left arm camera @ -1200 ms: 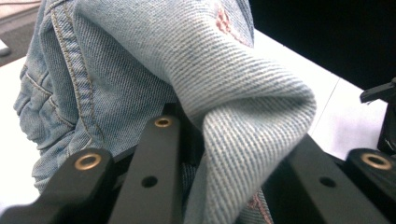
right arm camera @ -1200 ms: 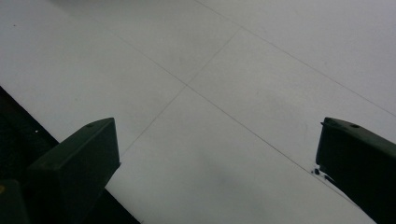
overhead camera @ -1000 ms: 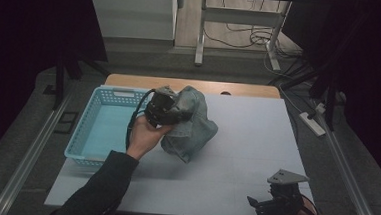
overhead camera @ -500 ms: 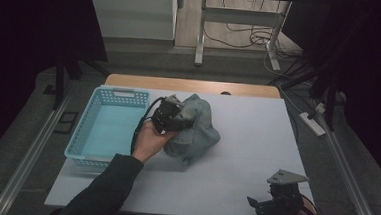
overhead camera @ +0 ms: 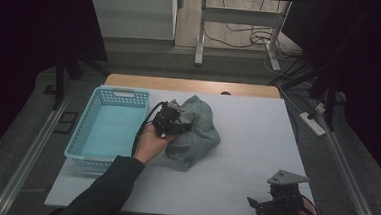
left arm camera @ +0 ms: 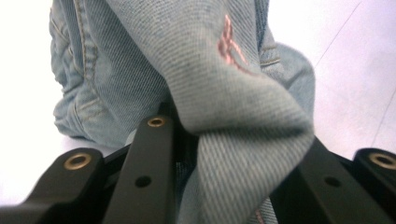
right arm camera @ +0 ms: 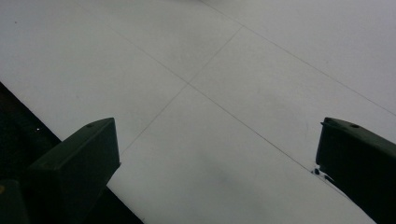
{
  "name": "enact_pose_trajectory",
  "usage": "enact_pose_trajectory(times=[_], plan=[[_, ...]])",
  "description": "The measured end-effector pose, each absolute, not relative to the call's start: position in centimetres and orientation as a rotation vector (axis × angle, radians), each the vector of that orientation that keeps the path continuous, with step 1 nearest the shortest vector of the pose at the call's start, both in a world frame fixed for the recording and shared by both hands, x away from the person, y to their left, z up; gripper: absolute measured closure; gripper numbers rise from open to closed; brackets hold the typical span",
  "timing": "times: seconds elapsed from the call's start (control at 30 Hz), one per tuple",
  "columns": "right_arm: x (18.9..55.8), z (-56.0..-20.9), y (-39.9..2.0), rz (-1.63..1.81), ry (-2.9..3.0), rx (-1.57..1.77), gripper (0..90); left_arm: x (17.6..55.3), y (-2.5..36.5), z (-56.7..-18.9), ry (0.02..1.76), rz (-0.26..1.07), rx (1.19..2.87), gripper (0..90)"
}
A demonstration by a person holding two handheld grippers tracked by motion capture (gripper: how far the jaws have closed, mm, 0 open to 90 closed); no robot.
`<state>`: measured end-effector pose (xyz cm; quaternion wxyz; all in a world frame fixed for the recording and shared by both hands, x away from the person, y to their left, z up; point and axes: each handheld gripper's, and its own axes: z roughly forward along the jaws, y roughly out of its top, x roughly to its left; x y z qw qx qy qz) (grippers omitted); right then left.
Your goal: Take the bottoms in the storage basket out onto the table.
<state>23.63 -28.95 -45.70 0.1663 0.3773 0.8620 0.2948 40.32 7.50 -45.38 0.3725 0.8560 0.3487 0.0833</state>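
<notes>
White desk (overhead camera: 255,156), crumpled pale-blue jeans (overhead camera: 197,130) bunched with no clear axis, your left gripper (overhead camera: 170,120) pinching a fold, right gripper (overhead camera: 272,205) fingers spread.

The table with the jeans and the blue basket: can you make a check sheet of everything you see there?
Surface: white table, thin seam lines, wooden strip along the far edge.
Job's things: crumpled light-blue jeans lying on the table right of the basket; basket is light blue and looks empty.
Clutter: nothing seen.
Grippers: left claw shut on a fold of the jeans, denim bunched between its black jaws in the left gripper view; right claw open over bare table at the near right corner, holding nothing.
Cables: black cable trailing from the left claw; loose wires on the floor beyond the table.
Surroundings: dim room, metal frame legs, power strip on the floor at right.
</notes>
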Motion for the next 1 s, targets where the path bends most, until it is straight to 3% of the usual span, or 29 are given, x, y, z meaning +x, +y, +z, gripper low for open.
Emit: enact_pose_trajectory(times=[0.7, 1.0], plan=[[23.7, -45.7, -28.9, 0.836, 2.463, 1.062, 0.0, 41.1, 6.9, -48.8, 0.927, 0.171, 2.298, 58.1], [23.6, -45.7, -28.8, 0.837, 2.465, 1.052, 0.0, 41.2, 7.0, -48.7, 0.932, 0.173, 2.283, 42.5]])
